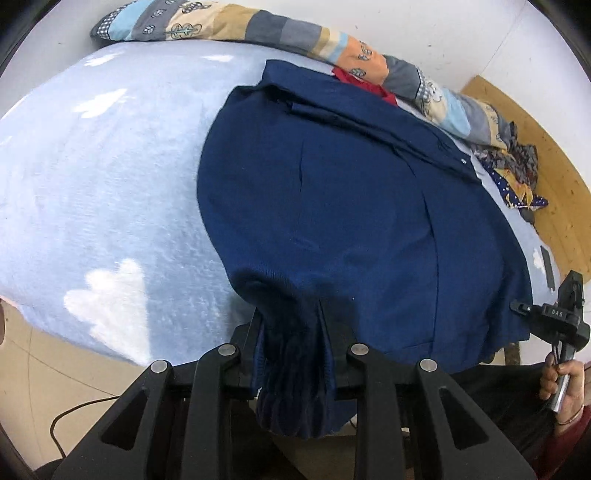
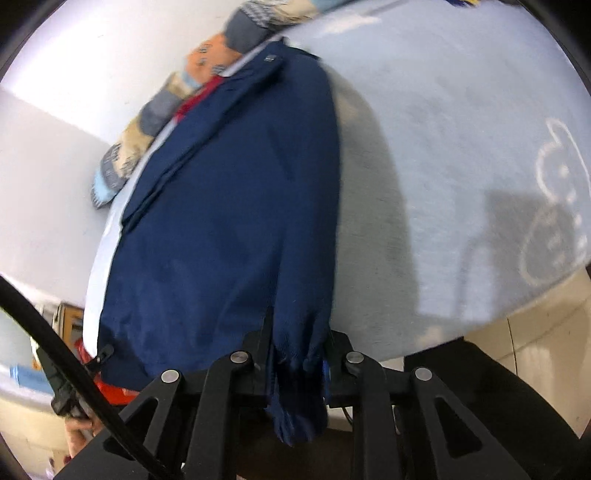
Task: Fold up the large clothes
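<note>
A large navy blue knitted garment (image 1: 351, 206) lies spread on the light blue bed cover (image 1: 110, 166), its collar end toward the wall. My left gripper (image 1: 291, 332) is shut on a bunched corner of its near hem, which hangs down between the jaws. In the right wrist view the same navy garment (image 2: 229, 206) stretches away from me, and my right gripper (image 2: 299, 350) is shut on the other near corner, the fabric gathered between the jaws. The right gripper (image 1: 517, 306) also shows at the far right of the left wrist view, held by a hand (image 1: 561, 380).
A patchwork quilt (image 1: 258, 26) lies rolled along the wall behind the garment, with a red cloth (image 1: 365, 83) beside it. More crumpled clothes (image 1: 517, 173) sit at the bed's right, by a wooden board (image 1: 535, 122). A black phone-like slab (image 1: 548, 267) lies at the bed edge.
</note>
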The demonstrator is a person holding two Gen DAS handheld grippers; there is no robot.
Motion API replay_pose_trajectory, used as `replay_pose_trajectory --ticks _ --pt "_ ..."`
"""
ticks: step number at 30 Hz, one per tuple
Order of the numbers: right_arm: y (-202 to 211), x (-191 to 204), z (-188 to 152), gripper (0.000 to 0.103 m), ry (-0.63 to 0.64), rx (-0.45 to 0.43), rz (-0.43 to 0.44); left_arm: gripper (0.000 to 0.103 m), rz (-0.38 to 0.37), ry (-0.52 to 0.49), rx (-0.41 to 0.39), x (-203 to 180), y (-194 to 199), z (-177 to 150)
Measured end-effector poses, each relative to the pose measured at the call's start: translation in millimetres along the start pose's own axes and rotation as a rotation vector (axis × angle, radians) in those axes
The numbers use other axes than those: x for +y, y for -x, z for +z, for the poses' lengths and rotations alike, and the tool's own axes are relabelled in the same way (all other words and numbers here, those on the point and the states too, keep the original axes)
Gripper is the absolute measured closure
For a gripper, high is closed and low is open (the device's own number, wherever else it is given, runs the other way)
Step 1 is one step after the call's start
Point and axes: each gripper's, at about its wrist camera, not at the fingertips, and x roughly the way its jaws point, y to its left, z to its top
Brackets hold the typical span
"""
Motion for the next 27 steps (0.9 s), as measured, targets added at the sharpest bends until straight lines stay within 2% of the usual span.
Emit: replay_pose_trajectory --ticks 2,4,5,6,7,9,10,11,12,14,16,18,23,27 --pt "-4.2 -2.7 3.1 0.050 -0.022 0.003 -0.009 0.078 0.002 0.003 0.008 2.0 -7.6 1.6" --pt "-6.0 -6.8 1.8 0.037 -0.021 0.010 -0.016 0.077 0.003 0.011 0.017 5.1 -14.6 2.2" --pt "-7.5 -3.5 1.7 0.036 -0.015 0.018 -0.025 0.077 0.014 0.016 0.024 5.7 -19.1 2.1" --pt "-11.7 -1.6 1.8 0.036 -0.008 0.027 -0.037 0.073 0.030 0.019 0.035 6.1 -25.4 2.5" --pt "-16.8 0.8 1.7 0.036 0.000 0.037 -0.052 0.062 0.044 0.027 0.051 6.9 -32.6 2.4" --pt "-22.0 7.1 3.4 0.043 0.036 0.031 -0.082 0.060 0.041 0.031 0.065 7.2 -41.7 0.4" --pt "-23.6 9.3 3.7 0.065 0.055 0.031 -0.102 0.065 0.052 0.012 0.064 4.1 -42.5 0.0" --pt "-22.7 8.1 4.6 0.081 0.062 0.038 -0.094 0.074 0.062 -0.009 0.055 0.8 -41.8 0.3" --pt "-20.3 8.4 3.7 0.083 0.059 0.031 -0.080 0.081 0.048 -0.020 0.045 -1.9 -38.9 0.8" --pt "-12.0 10.2 2.0 0.086 0.068 0.010 -0.055 0.083 0.032 -0.021 0.013 -3.9 -29.1 0.6" --pt "0.4 11.3 1.0 0.086 0.050 -0.009 0.027 0.084 -0.012 -0.012 -0.036 -4.6 -12.4 -1.1" --pt "17.6 15.6 0.7 0.087 0.040 -0.056 0.156 0.084 -0.044 -0.007 -0.094 -5.1 6.6 -1.7" --pt "52.0 37.1 -1.1 0.087 0.087 -0.167 0.425 0.084 -0.097 0.012 -0.201 -1.0 40.1 -1.8" --pt "75.2 49.8 -8.5 0.087 0.127 -0.211 0.541 0.084 -0.126 0.009 -0.258 0.3 67.9 -4.8"
